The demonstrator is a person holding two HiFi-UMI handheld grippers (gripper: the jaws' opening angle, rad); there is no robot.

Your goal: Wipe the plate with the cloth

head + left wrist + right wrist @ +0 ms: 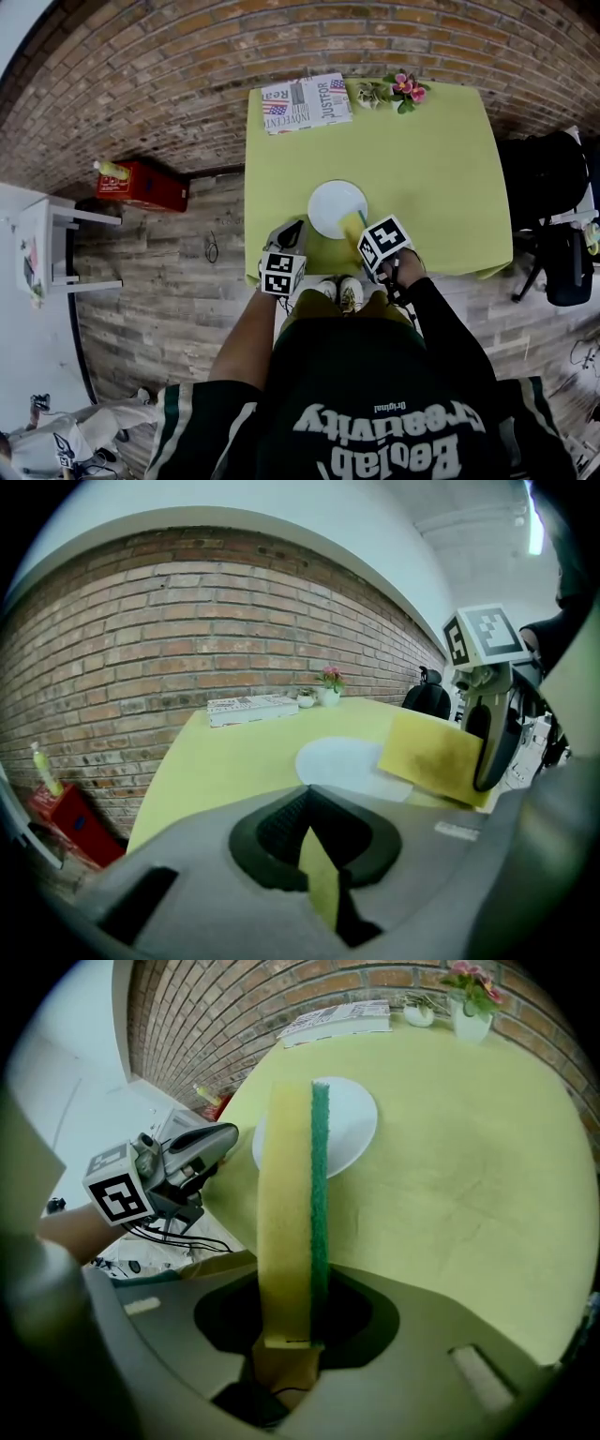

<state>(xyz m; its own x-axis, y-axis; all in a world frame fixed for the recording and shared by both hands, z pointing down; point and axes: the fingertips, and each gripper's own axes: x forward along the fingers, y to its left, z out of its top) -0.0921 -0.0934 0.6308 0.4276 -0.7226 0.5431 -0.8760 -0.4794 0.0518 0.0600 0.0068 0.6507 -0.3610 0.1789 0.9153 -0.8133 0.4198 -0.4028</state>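
Cloth (286,1194), thick, yellow, green-faced

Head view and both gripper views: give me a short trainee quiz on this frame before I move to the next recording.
1. True or false: the sponge lies loose on the yellow-green tablecloth.
2. What sits at the tablecloth's far edge? A) a folded newspaper and potted flowers; B) a kettle; C) stacked bowls.
3. Fill in: the sponge's scouring side is coloured ____.
Key: 1 false, the right tool clamps it on edge by the white plate; 2 A; 3 green.
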